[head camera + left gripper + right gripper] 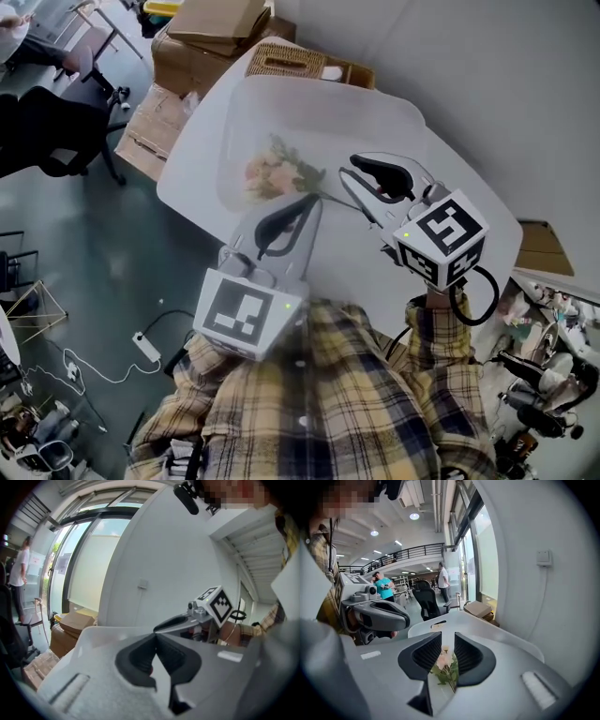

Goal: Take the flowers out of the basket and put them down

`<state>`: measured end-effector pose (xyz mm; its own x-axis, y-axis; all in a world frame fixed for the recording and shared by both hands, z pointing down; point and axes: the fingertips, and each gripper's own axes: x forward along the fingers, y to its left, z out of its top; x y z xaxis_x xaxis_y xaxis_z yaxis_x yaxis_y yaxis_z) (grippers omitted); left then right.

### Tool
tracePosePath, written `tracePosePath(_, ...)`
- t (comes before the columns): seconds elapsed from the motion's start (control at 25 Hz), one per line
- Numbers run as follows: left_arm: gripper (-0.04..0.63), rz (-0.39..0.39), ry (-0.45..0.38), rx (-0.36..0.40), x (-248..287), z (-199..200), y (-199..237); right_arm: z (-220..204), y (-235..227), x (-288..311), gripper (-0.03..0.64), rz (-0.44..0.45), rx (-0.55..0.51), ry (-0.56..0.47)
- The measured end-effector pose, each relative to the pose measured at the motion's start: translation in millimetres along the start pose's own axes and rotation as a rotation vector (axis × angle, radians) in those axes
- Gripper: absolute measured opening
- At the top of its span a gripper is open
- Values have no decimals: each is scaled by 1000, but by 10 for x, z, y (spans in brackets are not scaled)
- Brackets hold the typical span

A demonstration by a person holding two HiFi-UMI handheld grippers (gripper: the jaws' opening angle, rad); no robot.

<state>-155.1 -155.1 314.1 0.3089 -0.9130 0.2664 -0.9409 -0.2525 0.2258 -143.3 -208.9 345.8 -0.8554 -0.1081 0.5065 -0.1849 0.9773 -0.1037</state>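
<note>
R hand-held gripper (448, 640): flowers (277, 174) outside basket (284, 62).

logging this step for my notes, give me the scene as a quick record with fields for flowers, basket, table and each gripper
flowers: pink flower bunch with green leaves, lying flat on the table, outside the basket
basket: tan woven basket, at the table's far edge, apart from the flowers
table: white rounded table
right gripper: jaws apart, pads not pressing the flowers, which lie just beyond its tips
left gripper: jaws together, nothing held
</note>
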Motion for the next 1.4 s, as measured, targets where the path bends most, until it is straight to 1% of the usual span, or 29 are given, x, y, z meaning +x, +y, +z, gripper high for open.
tracePosePath(0.12, 2, 23, 7, -11, -34, -39, 73, -65, 16, 191, 98, 49, -23, 55)
tracePosePath(0.36, 2, 53, 4, -21, -77, -33, 185, -275, 80, 609, 107, 142, -76, 196)
tracePosePath(0.64, 2, 77, -3, -30, -60, -7, 345, -729, 68, 1073, 141, 253, -76, 379)
tracePosePath(0.8, 2, 86, -1, -33, -57, -7, 413, -1067, 32, 1238, 160, 289, -114, 491)
tracePosePath(1.12, 2, 104, 2, -52, -30, -34, 534, -1735, -2, 1483, 178, 368, -136, 661)
tracePosePath(1.28, 2, 109, -5, -55, -29, -32, 570, -2009, -39, 1562, 187, 373, -137, 730)
tracePosePath(1.4, 2, 117, -17, -65, -69, -4, 592, -2162, 1, 1567, 195, 388, -168, 788)
